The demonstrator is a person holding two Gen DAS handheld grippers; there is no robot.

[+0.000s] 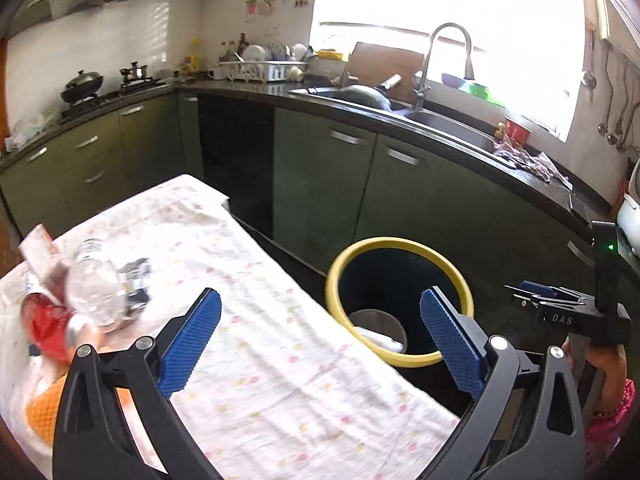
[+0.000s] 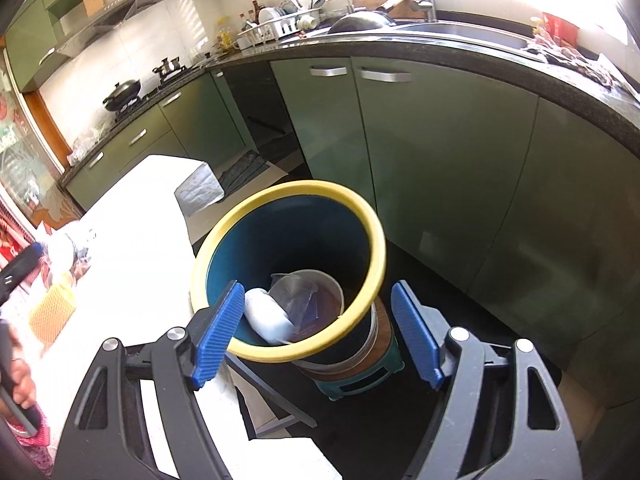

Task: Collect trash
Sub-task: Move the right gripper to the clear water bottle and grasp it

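A blue bin with a yellow rim [image 1: 340, 276] [image 2: 376, 240] stands beside the table's right edge. It holds a white crumpled piece [image 2: 266, 316], clear plastic [image 2: 296, 296] and a round lid. On the table's left end lie a clear plastic bottle [image 1: 96, 284], a red wrapper [image 1: 44, 320], a silver wrapper [image 1: 136, 284] and an orange sponge-like piece [image 1: 42, 408] [image 2: 52, 312]. My left gripper [image 1: 320, 340] is open and empty above the table's right part. My right gripper [image 2: 318, 328] is open and empty just above the bin's mouth.
The table carries a white patterned cloth [image 1: 248, 280]. Green kitchen cabinets [image 2: 440, 152] with a dark counter, sink [image 1: 440, 124], dish rack [image 1: 264, 68] and stove with a wok [image 1: 82, 84] run behind. The bin rests on a small stool [image 2: 360, 380]. The floor is dark.
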